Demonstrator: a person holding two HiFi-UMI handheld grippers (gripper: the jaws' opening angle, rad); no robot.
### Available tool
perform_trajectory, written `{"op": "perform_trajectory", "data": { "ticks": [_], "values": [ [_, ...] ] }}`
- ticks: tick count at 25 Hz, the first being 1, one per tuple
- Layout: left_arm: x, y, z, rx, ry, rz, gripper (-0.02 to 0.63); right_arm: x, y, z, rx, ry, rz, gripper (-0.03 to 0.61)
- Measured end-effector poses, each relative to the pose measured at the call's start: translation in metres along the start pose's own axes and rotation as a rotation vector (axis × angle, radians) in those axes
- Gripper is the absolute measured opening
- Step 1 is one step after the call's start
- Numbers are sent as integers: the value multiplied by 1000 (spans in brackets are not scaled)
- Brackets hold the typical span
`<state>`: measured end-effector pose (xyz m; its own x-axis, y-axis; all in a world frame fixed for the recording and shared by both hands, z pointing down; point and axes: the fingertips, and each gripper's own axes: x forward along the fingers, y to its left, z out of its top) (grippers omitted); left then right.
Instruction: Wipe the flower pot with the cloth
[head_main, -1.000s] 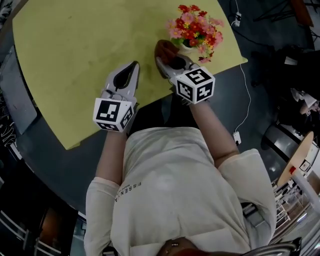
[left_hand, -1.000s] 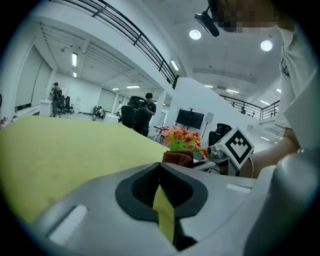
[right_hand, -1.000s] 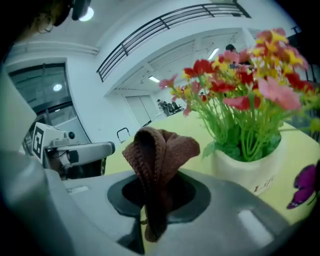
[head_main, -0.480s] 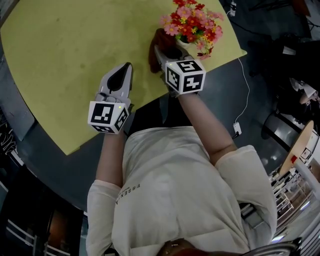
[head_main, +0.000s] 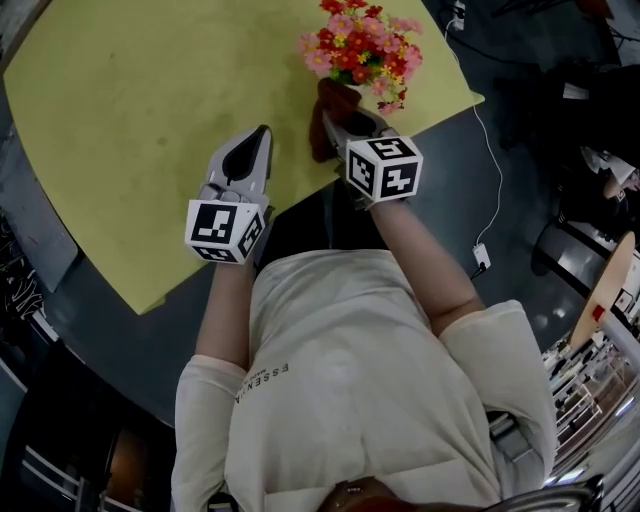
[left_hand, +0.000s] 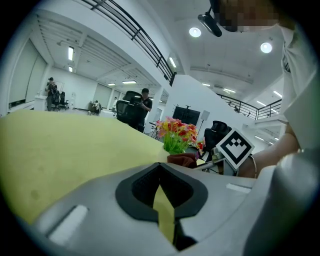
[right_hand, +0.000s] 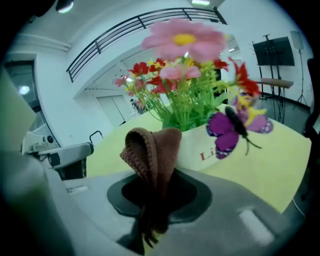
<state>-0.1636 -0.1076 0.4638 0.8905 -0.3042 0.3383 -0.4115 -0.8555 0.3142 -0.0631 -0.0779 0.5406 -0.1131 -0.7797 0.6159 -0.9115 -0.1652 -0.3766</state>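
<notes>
Flower pot (right_hand: 199, 144) holding bright flowers (right_hand: 189, 82), brown cloth (right_hand: 152, 150) just beside it

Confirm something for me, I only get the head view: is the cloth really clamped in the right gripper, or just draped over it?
Observer: Clamped. In the right gripper view, the right gripper is shut on the brown cloth, whose folded end sticks out ahead of the jaws.
Operator: What's right ahead of it?
Observer: The white flower pot, side on just behind the cloth, with a purple butterfly by its rim. I can't confirm contact.
Operator: And the other side?
Observer: The left gripper is shut on nothing; only the yellow table shows through the slit between its jaws.
</notes>
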Motion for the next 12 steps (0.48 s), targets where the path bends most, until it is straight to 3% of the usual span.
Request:
{"op": "perform_trajectory", "data": {
  "ticks": [5,12],
  "values": [
    [8,-13,-5,-1,12,-13,12,-22,-22,-13,27,15,-30,64],
    [29,-31,8,43,-71,-49,14,-49,-55,-19,37,45,-20,64]
  ]
}}
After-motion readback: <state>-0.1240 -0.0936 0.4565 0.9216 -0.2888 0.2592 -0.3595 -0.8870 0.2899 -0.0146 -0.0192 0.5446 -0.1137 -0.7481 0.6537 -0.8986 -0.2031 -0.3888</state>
